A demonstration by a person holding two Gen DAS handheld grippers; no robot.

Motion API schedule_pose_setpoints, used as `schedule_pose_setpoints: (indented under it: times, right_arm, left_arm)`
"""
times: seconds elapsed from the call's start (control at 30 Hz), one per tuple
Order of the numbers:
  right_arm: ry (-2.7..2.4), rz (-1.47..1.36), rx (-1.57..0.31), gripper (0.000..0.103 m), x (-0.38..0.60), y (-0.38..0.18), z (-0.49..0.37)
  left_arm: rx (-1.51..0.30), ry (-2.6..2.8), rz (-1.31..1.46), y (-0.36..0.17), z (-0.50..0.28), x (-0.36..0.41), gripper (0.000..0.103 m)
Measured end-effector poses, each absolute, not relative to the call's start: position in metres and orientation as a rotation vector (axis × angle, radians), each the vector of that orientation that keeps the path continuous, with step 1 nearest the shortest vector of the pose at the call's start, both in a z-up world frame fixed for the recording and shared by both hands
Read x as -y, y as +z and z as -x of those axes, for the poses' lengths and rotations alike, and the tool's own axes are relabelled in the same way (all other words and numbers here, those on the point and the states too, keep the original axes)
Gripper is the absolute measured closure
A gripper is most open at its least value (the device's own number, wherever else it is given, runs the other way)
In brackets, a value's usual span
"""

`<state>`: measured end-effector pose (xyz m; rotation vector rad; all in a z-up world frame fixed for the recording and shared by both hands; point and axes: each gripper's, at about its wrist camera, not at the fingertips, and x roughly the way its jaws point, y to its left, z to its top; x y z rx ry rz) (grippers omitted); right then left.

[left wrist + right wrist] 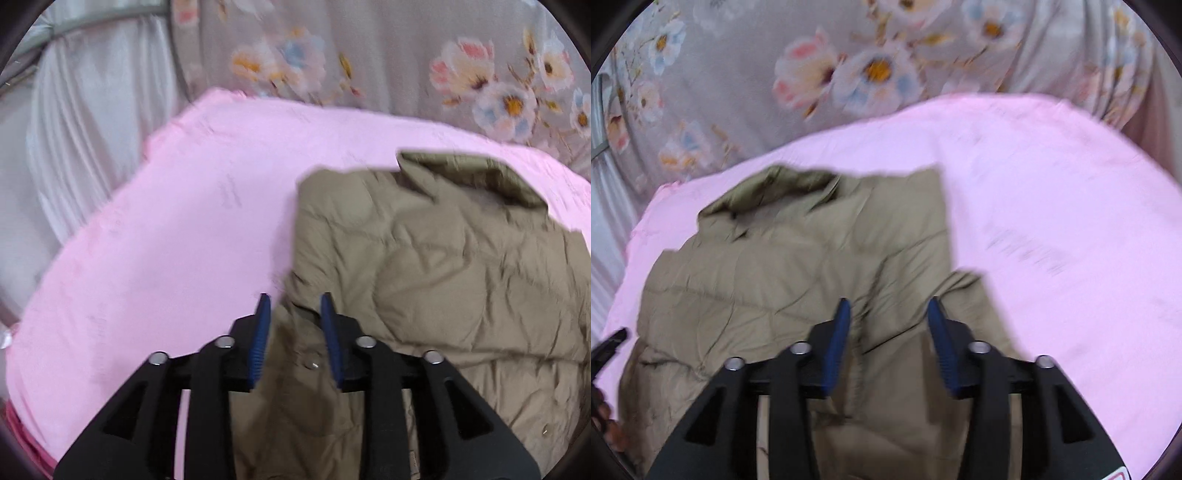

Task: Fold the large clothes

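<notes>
A khaki quilted jacket (424,266) lies spread on a pink sheet (166,240), its collar at the far end. My left gripper (293,301) is open above the jacket's left edge, near a snap button (314,365). In the right wrist view the jacket (783,266) fills the left and middle, on the pink sheet (1052,221). My right gripper (888,302) is open above the jacket's right side, over a folded flap. Nothing sits between either pair of fingers. The left gripper's tip (611,341) shows at the left edge of the right wrist view.
A grey floral fabric (369,55) hangs behind the pink surface and also shows in the right wrist view (812,66). A white pleated curtain (92,129) hangs at the far left. The pink sheet drops off at its left edge.
</notes>
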<state>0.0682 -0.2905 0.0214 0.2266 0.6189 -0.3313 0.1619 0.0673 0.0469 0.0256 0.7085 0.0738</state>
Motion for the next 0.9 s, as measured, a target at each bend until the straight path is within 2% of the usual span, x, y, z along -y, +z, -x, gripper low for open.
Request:
schedule_pose_setpoints:
  times: [0.17,0.3,0.37,0.53,0.9]
  right_arm:
    - [-0.167,-0.216,-0.638,0.058,0.256,0.044,-0.089]
    - [-0.104,-0.073,-0.664,0.069,0.207,0.041,-0.120]
    - [-0.097,-0.035,-0.713,0.077,0.193,0.024,-0.135]
    - [-0.088,-0.069,-0.756,0.080,0.199,-0.019,-0.140]
    - [-0.114,-0.033,-0.745,0.079,0.194,-0.025,-0.140]
  left_arm:
    - [-0.684,-0.034,-0.014,0.081,-0.177,-0.023,0.069]
    - [-0.776,-0.130,-0.073,0.050,-0.204,0.034,0.069]
    - [-0.841,-0.139,-0.099,0.022,-0.214,0.049,0.069]
    - [-0.760,-0.078,-0.197,-0.009,-0.202,0.065,0.069]
    - [-0.738,-0.064,-0.200,-0.016,-0.199,0.064,0.069]
